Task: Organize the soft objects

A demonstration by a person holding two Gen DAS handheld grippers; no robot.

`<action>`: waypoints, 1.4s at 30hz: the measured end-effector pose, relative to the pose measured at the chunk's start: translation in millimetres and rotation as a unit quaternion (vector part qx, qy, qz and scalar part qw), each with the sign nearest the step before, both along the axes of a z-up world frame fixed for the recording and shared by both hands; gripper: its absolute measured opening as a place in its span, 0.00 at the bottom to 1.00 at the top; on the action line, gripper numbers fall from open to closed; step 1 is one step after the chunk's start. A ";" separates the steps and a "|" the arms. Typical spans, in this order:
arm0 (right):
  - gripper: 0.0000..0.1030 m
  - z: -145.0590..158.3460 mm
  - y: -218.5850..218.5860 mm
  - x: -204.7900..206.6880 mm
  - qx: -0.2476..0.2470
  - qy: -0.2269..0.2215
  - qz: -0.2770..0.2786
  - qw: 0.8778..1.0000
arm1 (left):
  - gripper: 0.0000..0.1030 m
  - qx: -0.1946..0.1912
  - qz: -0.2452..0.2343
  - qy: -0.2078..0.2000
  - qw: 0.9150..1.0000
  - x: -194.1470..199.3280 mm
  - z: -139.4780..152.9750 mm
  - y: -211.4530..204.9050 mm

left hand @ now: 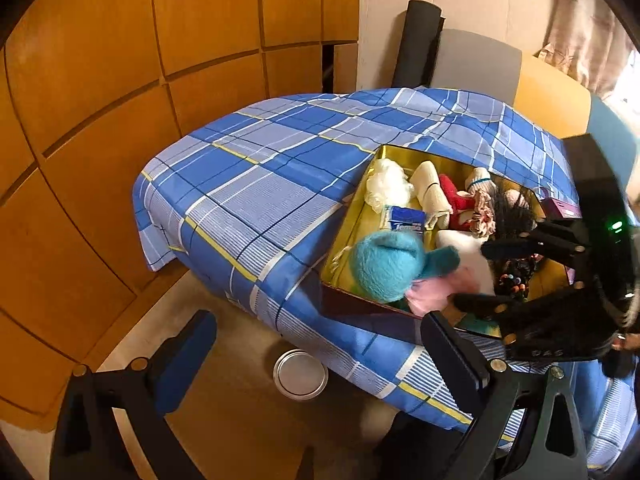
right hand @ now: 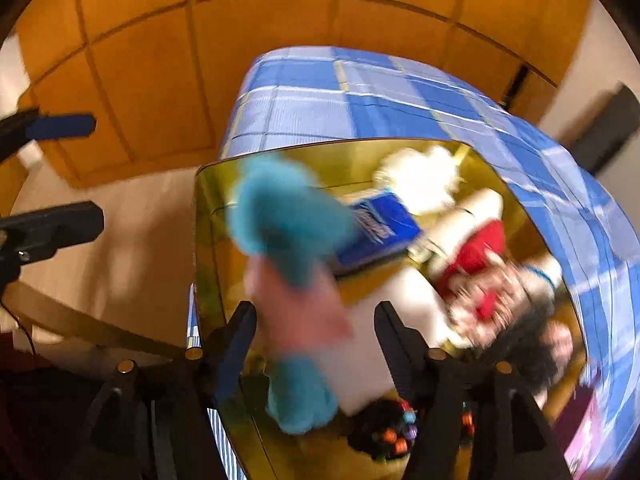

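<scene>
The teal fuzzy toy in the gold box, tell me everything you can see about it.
The teal fuzzy toy is a plush with a round, shaggy head, a stubby limb and a pale pink middle. It lies in the near corner of the open gold box, leaning over a blue packet and against a white soft item. The right gripper is open, its fingers either side of the toy's pink part; the right wrist view is too blurred to tell whether they touch it.

black tool (left hand: 316, 344) frames w/ blue pads (left hand: 182, 356), brass screws (left hand: 498, 365).
</scene>
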State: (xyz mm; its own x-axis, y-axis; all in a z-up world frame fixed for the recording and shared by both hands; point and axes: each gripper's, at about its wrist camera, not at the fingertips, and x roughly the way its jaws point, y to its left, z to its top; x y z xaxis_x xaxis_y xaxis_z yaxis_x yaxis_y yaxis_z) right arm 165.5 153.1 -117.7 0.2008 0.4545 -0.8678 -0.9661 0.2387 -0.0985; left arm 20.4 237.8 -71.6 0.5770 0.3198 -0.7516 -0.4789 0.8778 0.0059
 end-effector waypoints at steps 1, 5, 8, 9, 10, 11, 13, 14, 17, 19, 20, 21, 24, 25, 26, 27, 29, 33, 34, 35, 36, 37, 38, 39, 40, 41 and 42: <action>0.60 4.2 -8.9 2.1 0.012 0.003 -0.022 1.000 | 1.00 0.000 -0.003 0.000 1.000 0.8 1.0 -2.5; 0.60 24.0 -46.8 4.6 0.068 0.012 -0.098 0.993 | 1.00 0.010 -0.012 0.001 1.000 5.2 5.2 -14.5; 0.60 42.9 -80.4 2.4 0.102 -0.004 -0.183 0.978 | 1.00 0.017 -0.029 0.000 0.999 11.1 10.2 -30.3; 0.60 48.9 -88.6 -0.3 0.106 -0.021 -0.209 0.972 | 1.00 0.025 -0.039 -0.001 0.999 13.4 13.5 -39.6; 0.60 57.4 -99.8 -5.0 0.106 -0.048 -0.243 0.963 | 1.00 0.032 -0.044 -0.002 0.999 14.6 16.6 -46.1; 0.60 64.5 -109.6 -10.3 0.110 -0.067 -0.264 0.956 | 1.00 0.040 -0.049 -0.004 0.998 15.5 19.5 -53.1; 0.60 81.4 -131.1 -23.5 0.119 -0.110 -0.308 0.937 | 1.00 0.059 -0.068 -0.015 0.996 16.1 29.1 -72.3; 0.61 85.9 -137.0 -28.4 0.121 -0.124 -0.328 0.929 | 1.00 0.070 -0.077 -0.024 0.994 15.4 34.1 -81.4; 0.68 102.0 -166.1 -45.6 0.125 -0.156 -0.411 0.889 | 1.00 0.100 -0.090 -0.046 0.990 12.2 49.5 -106.4; 0.70 106.9 -188.5 -54.5 0.134 -0.146 -0.459 0.866 | 1.00 0.113 -0.095 -0.054 0.988 10.2 57.8 -120.7; 0.70 108.1 -196.4 -56.7 0.138 -0.137 -0.472 0.860 | 1.00 0.115 -0.100 -0.056 0.987 9.3 60.6 -126.1; 0.71 109.1 -207.6 -61.5 0.147 -0.120 -0.490 0.851 | 1.00 0.112 -0.106 -0.056 0.986 8.5 63.4 -132.1; 0.70 110.0 -226.2 -69.5 0.148 -0.097 -0.531 0.829 | 1.00 0.097 -0.123 -0.057 0.986 5.2 68.1 -143.2; 0.71 110.5 -232.9 -73.9 0.146 -0.092 -0.544 0.821 | 1.00 0.093 -0.126 -0.058 0.986 3.8 69.6 -145.4; 0.70 108.3 -233.8 -75.9 0.145 -0.090 -0.551 0.817 | 1.00 0.085 -0.133 -0.059 0.986 1.6 71.6 -147.9; 0.71 108.5 -236.6 -79.5 0.146 -0.089 -0.556 0.814 | 1.00 0.080 -0.136 -0.060 0.986 -1.0 71.7 -150.9; 0.70 108.4 -241.5 -92.4 0.149 -0.094 -0.562 0.808 | 1.00 0.066 -0.142 -0.063 0.986 -6.0 74.4 -155.9; 0.71 107.1 -249.2 -113.0 0.156 -0.111 -0.586 0.787 | 1.00 0.056 -0.155 -0.070 0.984 -18.3 77.2 -165.0; 0.71 106.5 -250.7 -116.5 0.157 -0.113 -0.590 0.784 | 1.00 0.057 -0.155 -0.068 0.984 -19.7 77.2 -166.8; 0.71 105.0 -251.7 -120.2 0.157 -0.112 -0.593 0.781 | 1.00 0.059 -0.155 -0.066 0.984 -21.4 76.9 -168.7; 0.71 103.2 -252.0 -122.0 0.158 -0.108 -0.595 0.780 | 1.00 0.060 -0.155 -0.065 0.984 -22.6 76.8 -170.1; 0.70 102.5 -252.7 -123.7 0.162 -0.103 -0.595 0.781 | 1.00 0.061 -0.155 -0.064 0.984 -23.7 76.6 -171.7; 0.71 102.0 -253.1 -125.1 0.163 -0.100 -0.596 0.780 | 1.00 0.062 -0.153 -0.063 0.984 -24.2 76.3 -172.2; 0.71 102.0 -252.5 -125.7 0.160 -0.097 -0.596 0.780 | 1.00 0.064 -0.152 -0.063 0.984 -25.7 76.4 -172.7; 0.71 102.6 -251.9 -127.0 0.156 -0.098 -0.596 0.782 | 1.00 0.068 -0.150 -0.065 0.984 -27.1 76.4 -173.5; 0.71 103.8 -251.3 -128.4 0.154 -0.102 -0.595 0.782 | 1.00 0.071 -0.148 -0.066 0.984 -28.4 76.7 -173.3; 0.71 104.5 -251.0 -129.7 0.154 -0.107 -0.596 0.781 | 1.00 0.074 -0.143 -0.066 0.985 -29.7 77.1 -173.5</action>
State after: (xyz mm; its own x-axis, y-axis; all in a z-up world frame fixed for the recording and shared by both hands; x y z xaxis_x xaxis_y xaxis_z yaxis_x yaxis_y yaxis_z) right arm 35.8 -98.0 -13.1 0.7653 0.0152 -0.6434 -0.0095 0.9999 0.0123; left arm -9.2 64.3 5.5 0.7491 0.2301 -0.6212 -0.2174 0.9712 0.0976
